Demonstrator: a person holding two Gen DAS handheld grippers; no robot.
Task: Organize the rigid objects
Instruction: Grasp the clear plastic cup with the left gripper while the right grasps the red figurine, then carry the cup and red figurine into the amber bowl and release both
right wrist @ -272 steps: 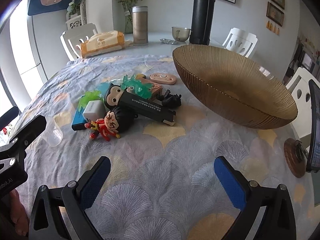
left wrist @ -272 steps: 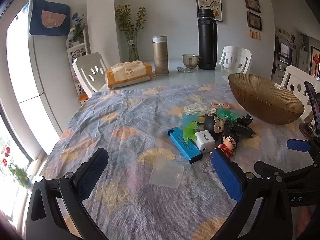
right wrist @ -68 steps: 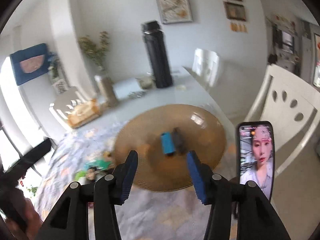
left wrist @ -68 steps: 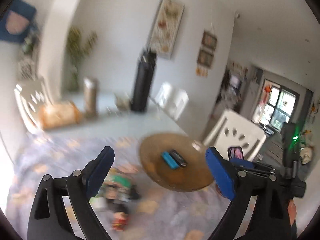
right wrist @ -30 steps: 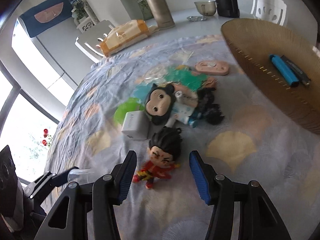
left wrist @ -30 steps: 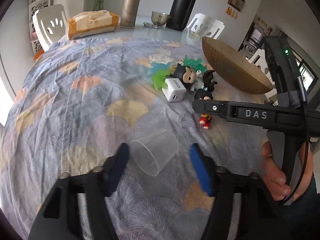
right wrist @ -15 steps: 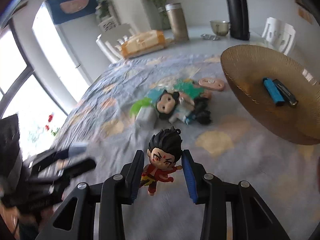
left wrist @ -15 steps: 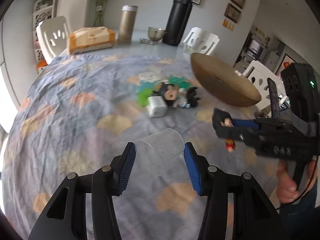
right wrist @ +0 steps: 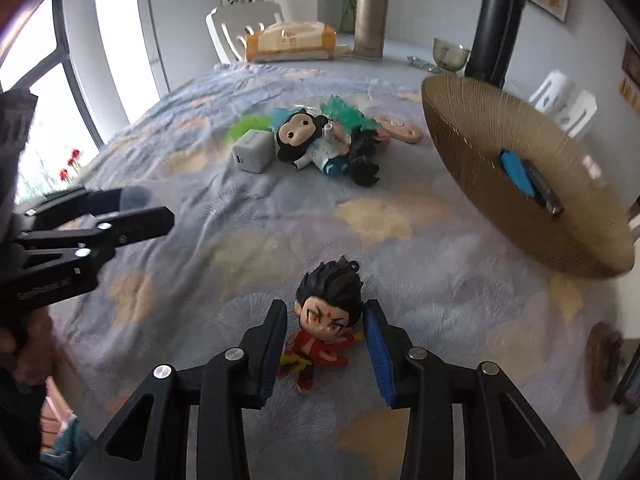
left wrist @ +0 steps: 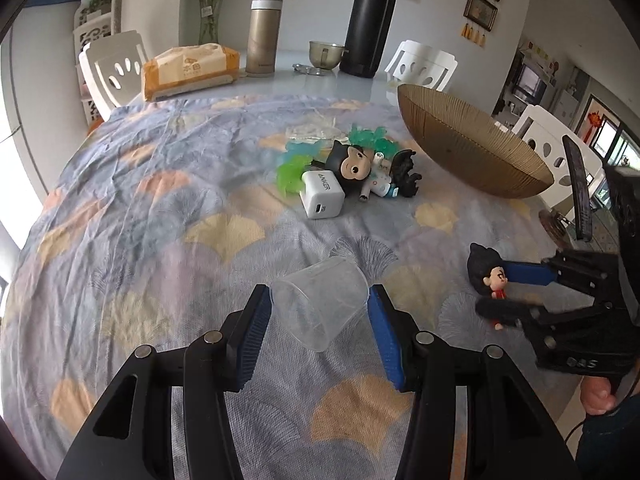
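Left gripper (left wrist: 320,312) clamps clear cup (left wrist: 320,306); right gripper (right wrist: 325,330) (jaws opening) around figurine (right wrist: 326,312), bowl (right wrist: 472,152) beyond.

Tablecloth (left wrist: 168,208) blue-grey, orange fan pattern; bowl (left wrist: 472,152) ribbed amber; figurine (right wrist: 324,320) red, black-haired.

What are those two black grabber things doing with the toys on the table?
A person is tidying. The left gripper is shut on a clear plastic cup. The right gripper has a little black-haired, red-clothed figurine between its pads, and its jaws are opening. The ribbed brown bowl already holds a blue lighter and a dark one.
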